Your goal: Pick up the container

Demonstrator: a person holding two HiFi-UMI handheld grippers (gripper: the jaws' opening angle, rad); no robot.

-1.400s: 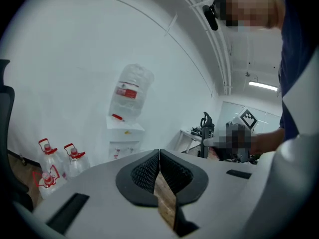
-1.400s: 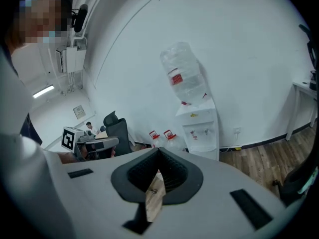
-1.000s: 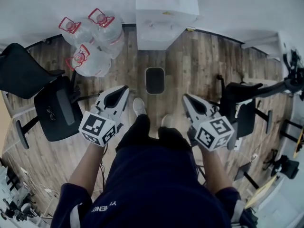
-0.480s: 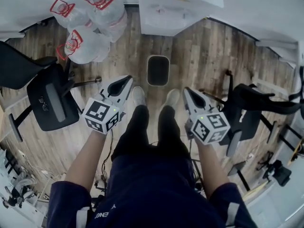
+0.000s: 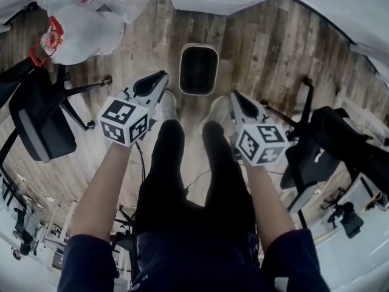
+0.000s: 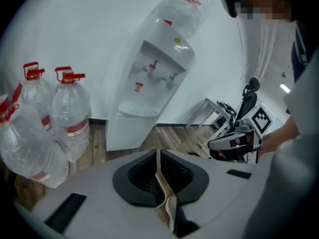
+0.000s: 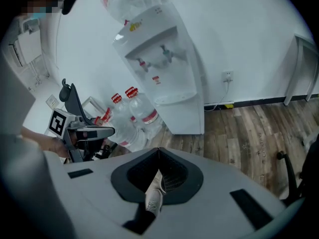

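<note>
**A:** Where's the container?

**B:** The container (image 5: pixel 199 70) sits on the wood floor (image 5: pixel 261 47), dark inside with a pale rim. It lies ahead of both sets of jaws and between them, just past the toes of the shoes (image 5: pixel 168 105).

**A:** And the jaws?

**B:** The left gripper (image 5: pixel 161 78) and the right gripper (image 5: pixel 234 98) are both clenched on nothing, pads pressed together.

**A:** What's around?

**B:** Bottles (image 5: pixel 76 29) lie ahead and left of the left jaws. The left chair (image 5: pixel 39 117) is off to that gripper's outer side. The right chair (image 5: pixel 337 145) is right of the right jaws. The dispenser (image 6: pixel 152 83) stands ahead by the wall.

**A:** Do the views differ?

**B:** Only the head view shows the container. The gripper views show the dispenser's front and taps, with a jug (image 6: pixel 187 4) upturned on it. Each also catches the other gripper off to the side.

**A:** Any writing?

**B:** The bottles have red labels (image 6: pixel 76 130) and the dispenser has small stickers (image 6: pixel 139 87), all too small to read. The cubes carry black-and-white markers (image 5: pixel 123 121).
</note>
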